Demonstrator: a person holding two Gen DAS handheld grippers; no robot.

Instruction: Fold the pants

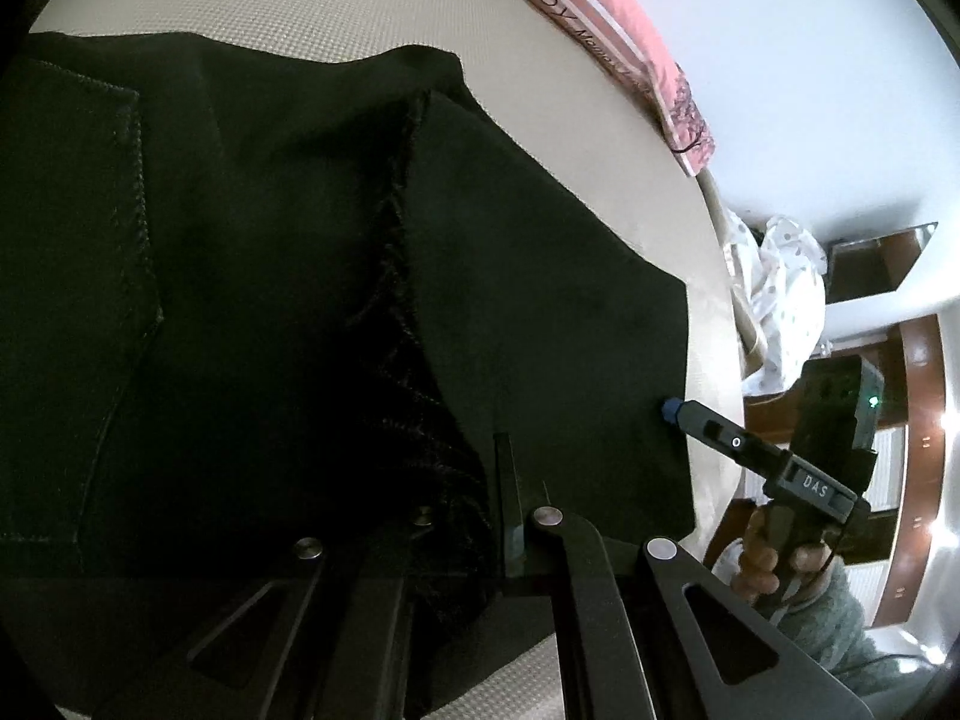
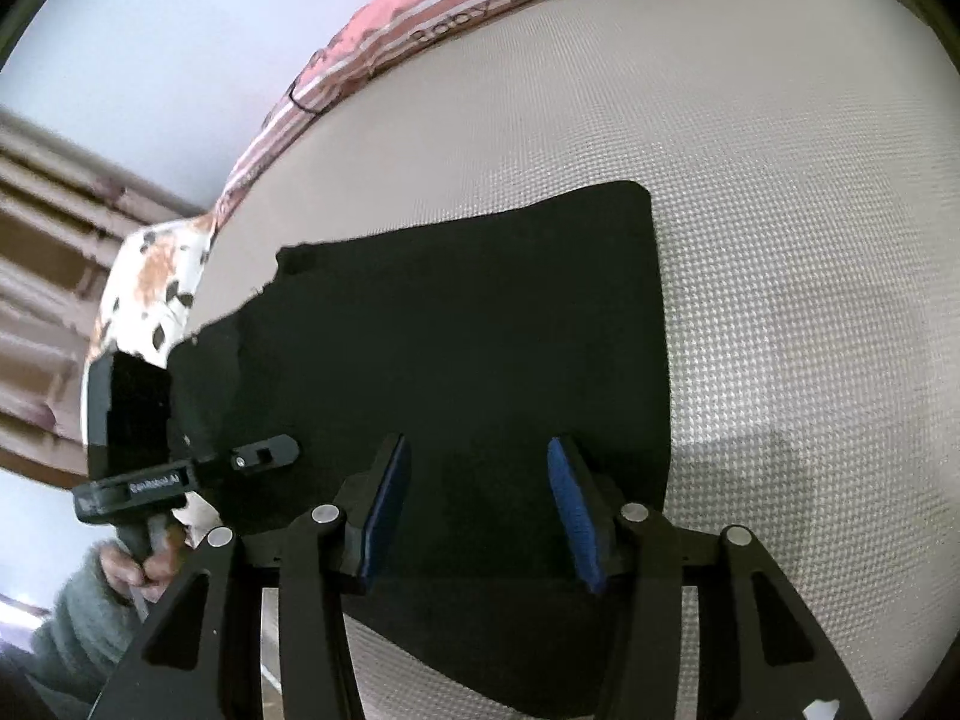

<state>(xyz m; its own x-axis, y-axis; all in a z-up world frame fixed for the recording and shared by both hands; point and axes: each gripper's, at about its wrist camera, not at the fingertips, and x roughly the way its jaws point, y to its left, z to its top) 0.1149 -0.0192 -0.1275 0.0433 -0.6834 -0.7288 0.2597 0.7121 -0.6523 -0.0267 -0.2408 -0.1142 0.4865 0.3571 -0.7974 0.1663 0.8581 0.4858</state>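
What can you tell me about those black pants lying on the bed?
The black pants lie spread on a beige textured mattress, partly folded. The cloth looks matte and woven. The left view shows a stitched back pocket and a rough inner seam where a layer is turned over. The left claw is shut on the fabric; the right claw hovers open over one end.

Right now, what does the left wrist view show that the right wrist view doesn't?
Left wrist only: the pants' frayed inner seam, a stitched pocket, and the left gripper shut on the cloth.

Right wrist only: the right gripper open, blue pads above flat cloth.

Both: black pants, beige mattress, pink cloth.
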